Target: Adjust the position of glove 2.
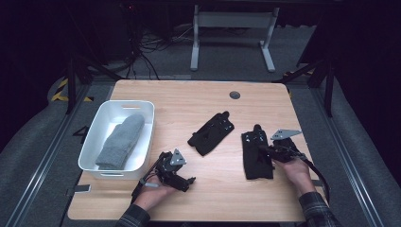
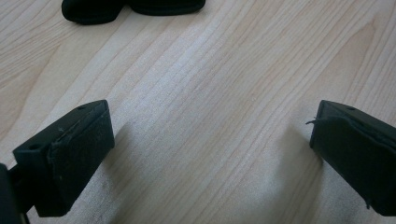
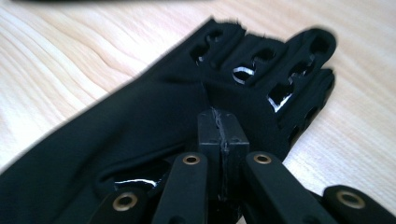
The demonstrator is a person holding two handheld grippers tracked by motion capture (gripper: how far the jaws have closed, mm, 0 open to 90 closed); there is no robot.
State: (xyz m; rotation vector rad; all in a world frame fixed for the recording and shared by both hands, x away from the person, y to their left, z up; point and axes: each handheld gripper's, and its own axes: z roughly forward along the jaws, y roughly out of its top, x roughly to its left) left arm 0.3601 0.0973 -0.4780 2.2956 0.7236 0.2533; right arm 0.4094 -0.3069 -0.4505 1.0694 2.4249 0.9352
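High view: your white bin [image 1: 142, 106] sits at nine o'clock on the worktop [image 1: 189, 97], and a grey mitten [image 1: 120, 140] lies inside it. One black glove [image 1: 211, 133] lies at the centre of the worktop, with a second black glove [image 1: 256, 155] toward four o'clock. Your right hand-held gripper [image 1: 268, 150] rests at that second glove, jaws pressed together; the right gripper view cannot tell you whether cloth is pinched between them. Your left hand-held gripper [image 1: 188, 181] lies at six o'clock over bare wood, jaws wide apart, holding nothing. A round grommet [image 1: 234, 95] sits at twelve o'clock.
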